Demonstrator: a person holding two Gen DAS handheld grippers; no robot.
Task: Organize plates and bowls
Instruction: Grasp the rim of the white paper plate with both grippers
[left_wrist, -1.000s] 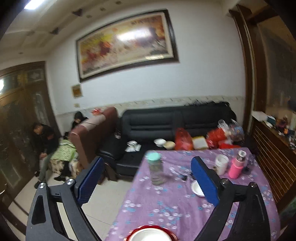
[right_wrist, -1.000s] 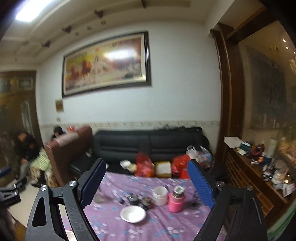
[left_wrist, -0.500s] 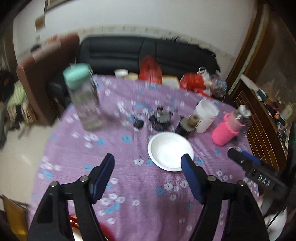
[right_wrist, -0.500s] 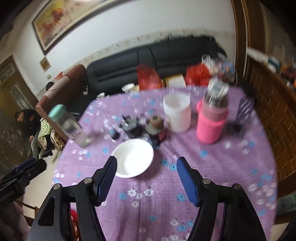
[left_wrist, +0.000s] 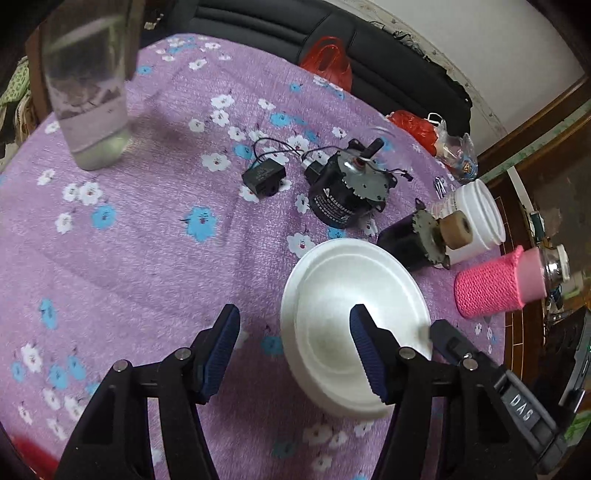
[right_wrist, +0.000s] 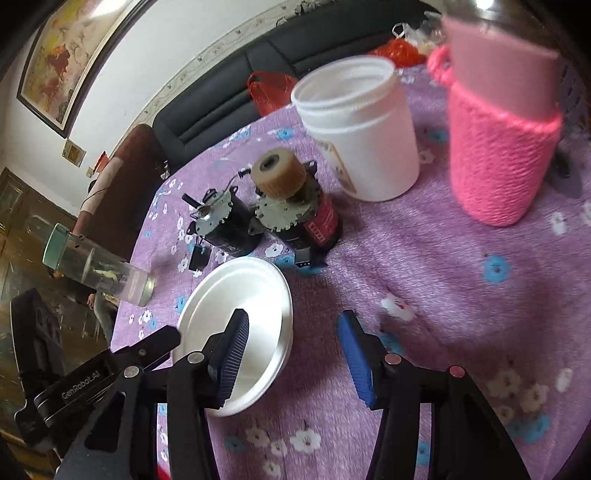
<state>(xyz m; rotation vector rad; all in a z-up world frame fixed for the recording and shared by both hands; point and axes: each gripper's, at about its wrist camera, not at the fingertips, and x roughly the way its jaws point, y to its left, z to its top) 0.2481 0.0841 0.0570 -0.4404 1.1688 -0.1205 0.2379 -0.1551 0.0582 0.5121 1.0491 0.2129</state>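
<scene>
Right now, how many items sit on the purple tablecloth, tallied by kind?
Round white plate: 1
Black electric motors: 2
Small black capacitor: 1
White plastic jar: 1
Pink knit-sleeved bottle: 1
Clear glass bottle: 1
Total: 7

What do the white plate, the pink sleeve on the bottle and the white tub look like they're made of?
The white plate looks like foam or thin plastic: matte, with a soft moulded rim, though ceramic can't be ruled out. The pink sleeve is knitted yarn, shown by its ribbed stitches. The white tub looks like smooth plastic with a threaded neck.
</scene>
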